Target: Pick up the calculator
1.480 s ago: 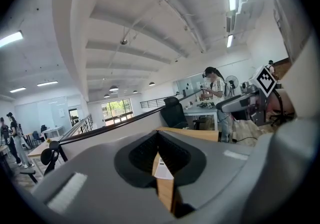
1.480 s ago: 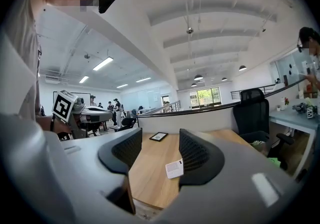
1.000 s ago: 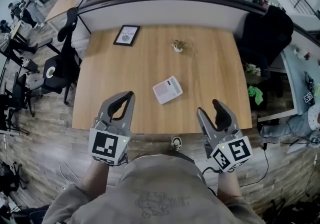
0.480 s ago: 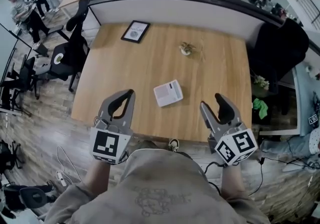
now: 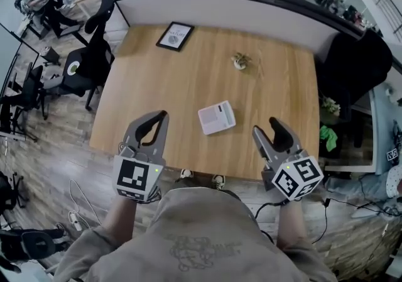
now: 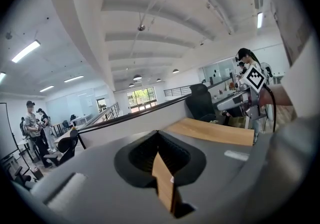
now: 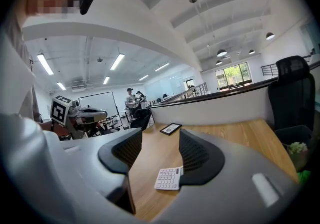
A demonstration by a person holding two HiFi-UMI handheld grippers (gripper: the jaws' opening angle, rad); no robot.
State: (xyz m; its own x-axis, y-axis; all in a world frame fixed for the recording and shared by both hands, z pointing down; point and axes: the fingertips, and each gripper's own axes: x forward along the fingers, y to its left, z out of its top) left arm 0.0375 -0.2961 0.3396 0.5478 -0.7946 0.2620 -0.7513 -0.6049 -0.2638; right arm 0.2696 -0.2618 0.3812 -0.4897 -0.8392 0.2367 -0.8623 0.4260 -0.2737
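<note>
The left gripper (image 5: 157, 125) is held off the near edge of the table (image 5: 157, 92), toward its left corner. Its jaws are clenched together with nothing between them; only a sliver of table is seen through the slit in the left gripper view (image 6: 157, 135). A framed picture (image 5: 175, 36) is placed at the far left corner.

The calculator (image 5: 217, 117) lies flat, keys up, near the middle of the near edge and turned askew to it. It is touched by neither gripper. A small plant (image 5: 240, 61) is set further back, toward the far edge.

The right gripper (image 5: 267, 131) is held off the near edge toward the right corner, jaws released and wide apart. The calculator (image 7: 169, 178) is framed between them, well ahead.

Probable faults:
- The low, flat body may be skidded along the table if only one jaw is landed first.
- A grip across the skewed corners is likely to be lost.
- If the left gripper is used, it must first be opened.
</note>
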